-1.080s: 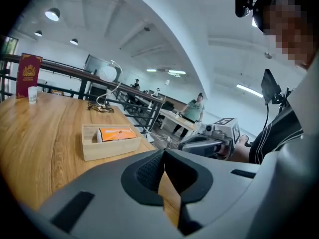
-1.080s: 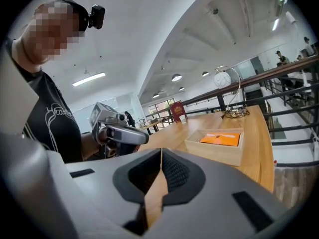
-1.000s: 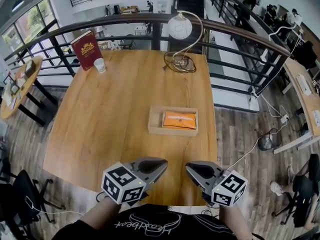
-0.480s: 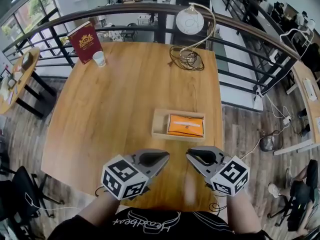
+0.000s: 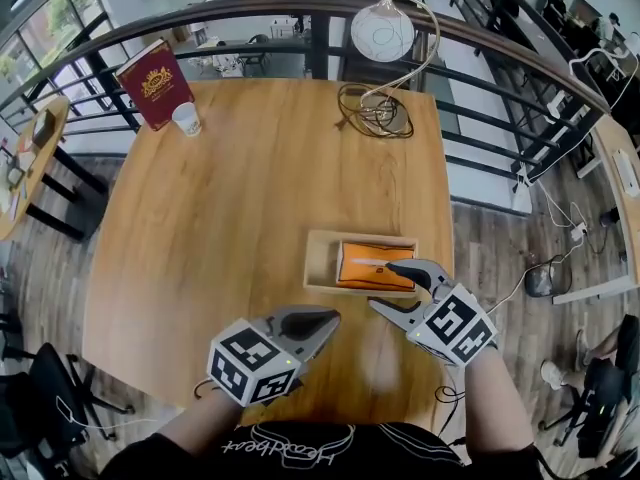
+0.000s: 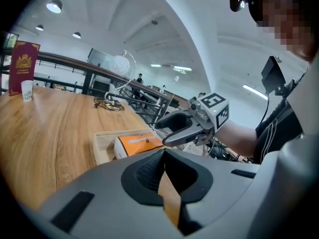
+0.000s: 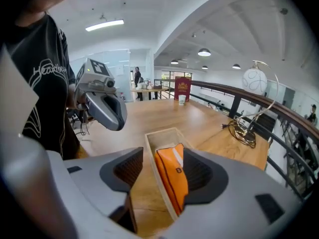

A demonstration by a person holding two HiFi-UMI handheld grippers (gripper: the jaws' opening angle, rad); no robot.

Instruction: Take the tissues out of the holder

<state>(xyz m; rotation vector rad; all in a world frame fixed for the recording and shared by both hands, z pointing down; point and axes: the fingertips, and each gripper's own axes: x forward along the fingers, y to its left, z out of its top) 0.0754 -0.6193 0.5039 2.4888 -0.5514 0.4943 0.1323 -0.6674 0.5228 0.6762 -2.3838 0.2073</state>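
A shallow wooden holder (image 5: 320, 258) lies on the table's near right part with an orange tissue pack (image 5: 368, 265) lying flat in it. My right gripper (image 5: 382, 286) hovers at the holder's near right corner, rolled onto its side. Its jaws have just been opening and stand wide. In the right gripper view the tissue pack (image 7: 172, 176) shows in the gap between the jaws, and the pads do not press on it. My left gripper (image 5: 325, 320) is shut and empty, short of the holder at its near left. The left gripper view shows the pack (image 6: 137, 144) and the right gripper (image 6: 169, 131).
At the table's far edge stand a globe lamp (image 5: 380, 33) with a coiled cable (image 5: 375, 113), a red book (image 5: 150, 68) and a white cup (image 5: 185, 118). A dark railing (image 5: 500, 48) runs behind the table. The table's near edge is just under my grippers.
The right gripper has moved forward to the holder, rolled onto its side and opened its jaws. The left gripper has moved forward a little and stays shut.
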